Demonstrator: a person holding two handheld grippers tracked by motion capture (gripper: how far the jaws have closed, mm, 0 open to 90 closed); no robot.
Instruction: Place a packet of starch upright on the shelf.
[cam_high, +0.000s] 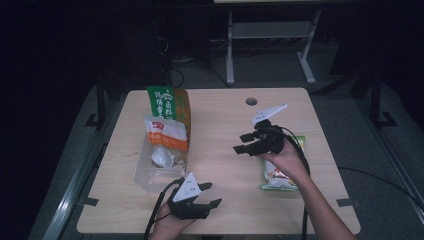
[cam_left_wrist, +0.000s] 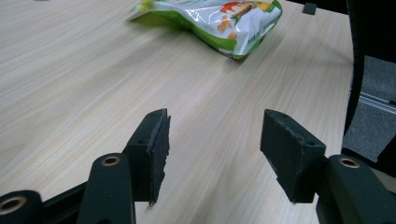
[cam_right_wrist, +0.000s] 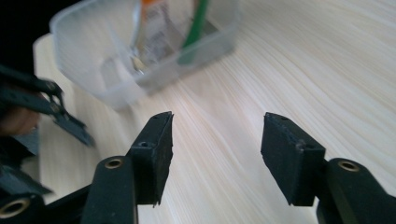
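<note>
Current step, as judged from the layout: snack packets are being loaded into the clear plastic bin (cam_high: 150, 172), and one green packet (cam_high: 280, 175) remains to be fetched.

Status of parts:
- The bin stands on the left half of the table (cam_high: 225, 130). Two packets stand upright in it: a tall green one (cam_high: 167, 105) at the back and a white-and-orange one (cam_high: 167, 132) in front.
- The remaining green packet lies flat on the right half of the table, well apart from the bin and partly under the right forearm.
- The right tongs (cam_high: 247, 142) hang above the middle of the table, pointing toward the bin. Their jaws are spread and empty; the right gripper view shows bare wood between the pads.
- The left tongs (cam_high: 207, 194) hover at the near edge, just beside the bin's near corner. Their jaws are likewise spread and empty and face the flat packet across the table.

Next move, as judged: bring one pair of tongs to the flat packet, approach low along an edge, and pinch firmly. The foil looks slippery and puffed, so a shallow bite could slide off. Then carry it over the bin wall and release.
</note>
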